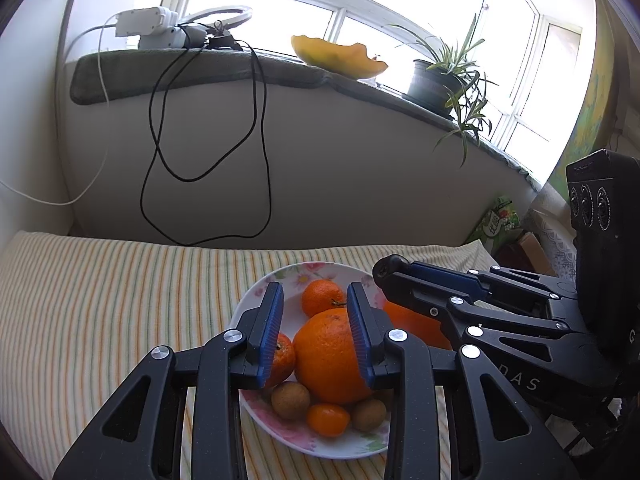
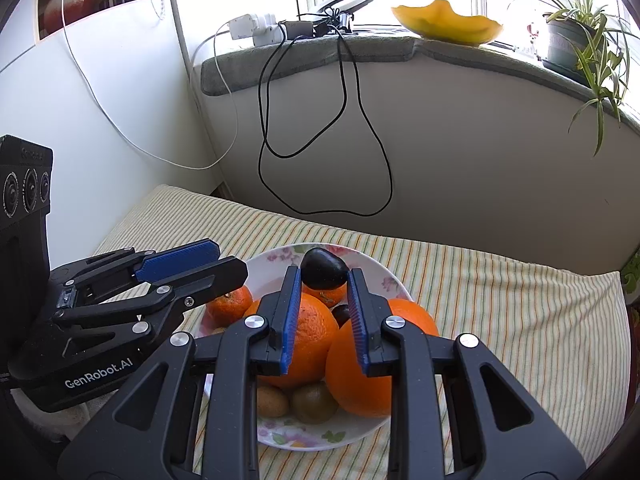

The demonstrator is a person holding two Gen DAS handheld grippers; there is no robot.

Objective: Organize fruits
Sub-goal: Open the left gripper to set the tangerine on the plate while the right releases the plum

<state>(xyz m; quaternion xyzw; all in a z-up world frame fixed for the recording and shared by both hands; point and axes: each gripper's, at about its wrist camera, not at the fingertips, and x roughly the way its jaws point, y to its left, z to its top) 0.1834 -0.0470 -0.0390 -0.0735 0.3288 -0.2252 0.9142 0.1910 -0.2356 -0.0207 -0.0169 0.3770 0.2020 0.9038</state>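
We hold the left gripper [image 1: 316, 334] spread above the floral plate [image 1: 256, 412], its pads flanking the big orange [image 1: 328, 356] without touching it. Only the left view shows the small kumquat [image 1: 328, 420] at the near rim, lying crosswise. Our right gripper [image 2: 324, 316] is also spread and empty; only its view shows the dark plum [image 2: 323, 269], tip pointing right, atop the far fruits.

Both tongs, left tongs [image 1: 316, 328] and right tongs [image 2: 324, 312], are matte black plastic linkages with shiny silver rivets, ribbed blue finger pads [image 1: 272, 332], white "GenRobot.AI" lettering [image 2: 98, 376] and a black three-lens camera block [image 2: 24, 188].
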